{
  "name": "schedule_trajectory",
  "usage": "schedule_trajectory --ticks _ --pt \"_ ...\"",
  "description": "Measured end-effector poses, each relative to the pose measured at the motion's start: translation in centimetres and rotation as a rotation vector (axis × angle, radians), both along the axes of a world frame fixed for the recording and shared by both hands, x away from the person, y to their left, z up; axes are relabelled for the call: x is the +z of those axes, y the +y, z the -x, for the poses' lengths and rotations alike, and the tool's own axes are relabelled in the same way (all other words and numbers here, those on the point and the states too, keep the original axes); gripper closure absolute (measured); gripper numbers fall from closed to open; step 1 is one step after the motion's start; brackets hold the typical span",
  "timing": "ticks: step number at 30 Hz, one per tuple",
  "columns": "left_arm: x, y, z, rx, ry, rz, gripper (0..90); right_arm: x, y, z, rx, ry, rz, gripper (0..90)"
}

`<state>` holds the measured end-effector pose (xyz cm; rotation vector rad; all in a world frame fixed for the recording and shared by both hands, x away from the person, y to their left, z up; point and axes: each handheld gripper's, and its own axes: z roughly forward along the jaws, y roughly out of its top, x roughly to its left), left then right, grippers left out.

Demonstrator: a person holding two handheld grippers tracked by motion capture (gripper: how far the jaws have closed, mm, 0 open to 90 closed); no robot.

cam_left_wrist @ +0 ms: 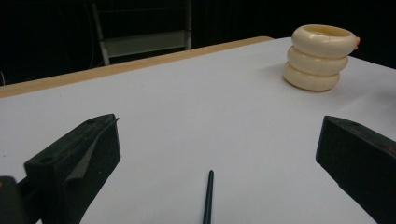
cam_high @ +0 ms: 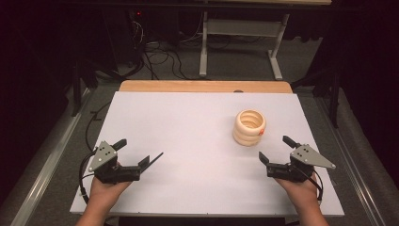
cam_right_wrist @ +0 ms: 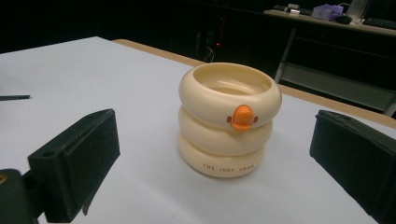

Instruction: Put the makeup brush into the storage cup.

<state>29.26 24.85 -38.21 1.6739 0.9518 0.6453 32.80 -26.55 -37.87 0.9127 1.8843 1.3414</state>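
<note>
The cream ring-stack container point(cam_high: 249, 127) is taken as the reference. It is stood upright on the white table surface point(cam_high: 188, 122), in the right half, and is formed of three stacked rounded rings with an open top.

Left of the container and nearer the table's front edge, the left gripper point(cam_high: 141, 153) is held in the person's left hand point(cam_high: 107, 188). Its jaws are spread wide with nothing between them. In the left gripper view point(cam_left_wrist: 217, 154), the container point(cam_left_wrist: 320, 56) is seen well beyond the jaws and off toward the right jaw, not between them. A thin dark rod point(cam_left_wrist: 208, 196) is seen low in that view, between the jaws, pointing forward over the table.

An orange beak-shaped knob point(cam_right_wrist: 242, 116) is fitted on the top ring, on the side facing the right gripper; small lettering is printed on the bottom ring.

Right of the container and nearer the front edge, the right gripper point(cam_high: 276, 148) is held in the person's right hand point(cam_high: 301, 188). Its jaws are also spread wide and are empty. In the right gripper view point(cam_right_wrist: 217, 154), the container point(cam_right_wrist: 229, 121) is centred in the gap between the jaws but lies ahead of their tips, touching neither. In the high view, the container is near this gripper and well apart from the left one.
</note>
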Motion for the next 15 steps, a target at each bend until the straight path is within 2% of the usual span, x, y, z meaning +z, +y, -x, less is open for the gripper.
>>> schedule_trajectory --ticks 7,15 --pt "-0.30 -0.15 -0.20 0.002 0.028 -0.020 0.5 -0.20 0.17 -0.08 0.001 0.002 0.012 2.9" --pt "-0.73 -0.21 -0.63 0.010 0.088 -0.065 0.5 -0.25 0.15 -0.10 -0.005 0.005 0.013 3.0"
